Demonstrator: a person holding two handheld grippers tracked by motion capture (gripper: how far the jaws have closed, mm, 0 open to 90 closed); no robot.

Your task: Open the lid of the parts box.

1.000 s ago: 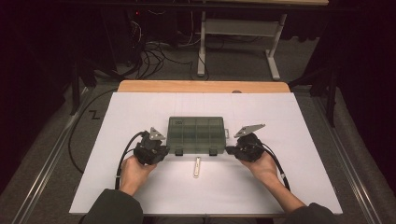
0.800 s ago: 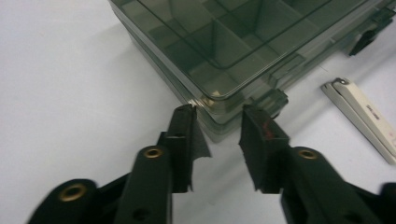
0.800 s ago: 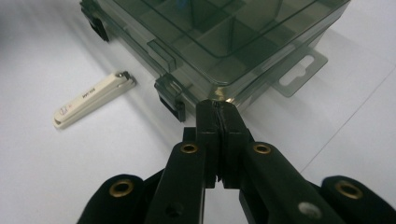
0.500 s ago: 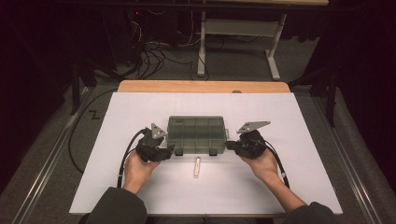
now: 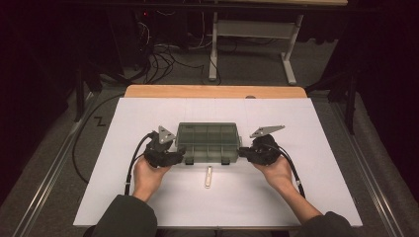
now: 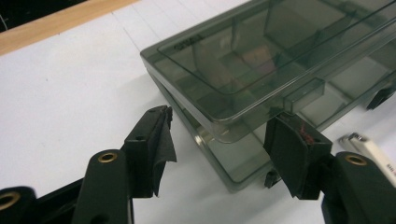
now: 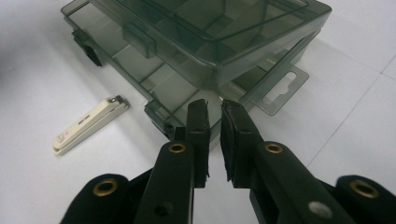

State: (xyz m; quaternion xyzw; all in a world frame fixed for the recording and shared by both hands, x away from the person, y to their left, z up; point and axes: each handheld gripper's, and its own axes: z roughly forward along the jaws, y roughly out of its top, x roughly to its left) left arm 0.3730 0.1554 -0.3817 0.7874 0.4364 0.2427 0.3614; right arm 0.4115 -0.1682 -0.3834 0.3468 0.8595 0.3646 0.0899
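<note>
A smoky clear compartment box [image 5: 207, 140] lies mid-table, its lid lifted a little off the base at the front. My left gripper [image 5: 180, 155] is at its front left corner. In the left gripper view its jaws have just been opening and stand wide around the box's corner [image 6: 261, 60], pads off it; left gripper [image 6: 220, 116]. My right gripper [image 5: 242, 152] is at the front right corner. Its jaws [image 7: 214, 103] have just been opening to a narrow gap with nothing between them, tips just short of the box [image 7: 210, 37]. A white nail clipper [image 5: 209, 176] lies in front of the box.
The white sheet [image 5: 321, 148] covers the table, with a wooden strip [image 5: 212, 91] along its far edge. Beyond it stand white table legs [image 5: 257, 29] and cables [image 5: 163, 59] on the floor. The clipper [image 7: 88, 123] lies flat, apart from the box.
Both hands have stayed at the box's front corners. The box and the clipper lie where they were.
</note>
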